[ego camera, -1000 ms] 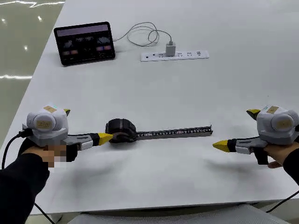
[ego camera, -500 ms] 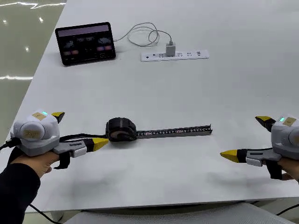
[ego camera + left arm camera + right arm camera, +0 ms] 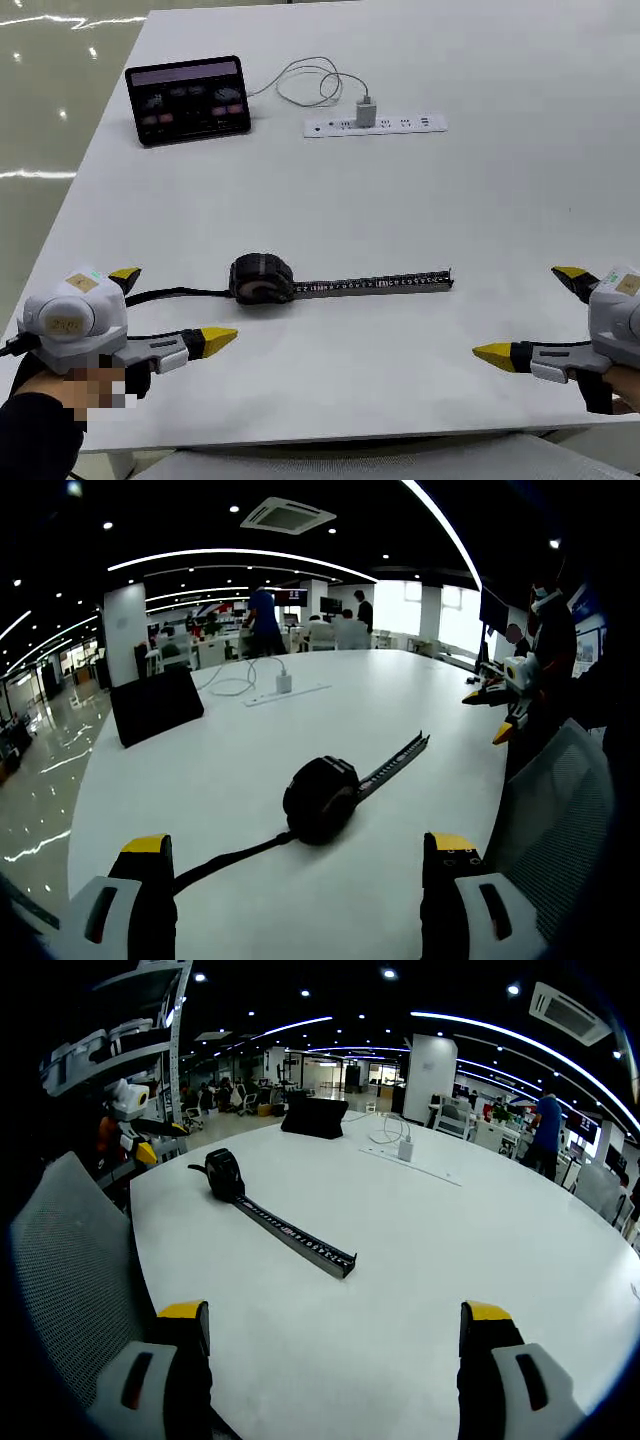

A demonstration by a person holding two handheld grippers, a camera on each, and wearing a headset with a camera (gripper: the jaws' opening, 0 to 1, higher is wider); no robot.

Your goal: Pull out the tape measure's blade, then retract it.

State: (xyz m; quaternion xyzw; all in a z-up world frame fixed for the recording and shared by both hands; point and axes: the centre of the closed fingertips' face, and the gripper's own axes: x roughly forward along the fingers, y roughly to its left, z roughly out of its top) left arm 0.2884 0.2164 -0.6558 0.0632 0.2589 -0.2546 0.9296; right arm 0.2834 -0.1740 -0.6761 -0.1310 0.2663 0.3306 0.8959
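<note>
Left gripper: Your left gripper point(image 3: 173, 305) hung with its jaws spread wide and nothing between them. A second earlier its lower tip was at the tape measure point(image 3: 261, 279). By now you had drawn it back toward the near edge of the table point(image 3: 400, 200), clear of the case.
Right gripper: Your right gripper point(image 3: 531, 312) was also spread and empty. It had slid further out to the right, well apart from the blade's hooked end.
Tape measure: It lay flat near the middle of the table, between your two grippers, with its dark strap point(image 3: 170, 294) trailing to the left.
Blade: The blade point(image 3: 375, 284) stayed out to the right of the case, lying on the surface. It looked no shorter than a second before.
Meaning: You had let go at both ends and the blade did not spring in, so it was probably locked or held by friction. The pull-out looked finished, and the retract had not been done.
Next: You likely needed a gripper back at the case to free the blade.
</note>
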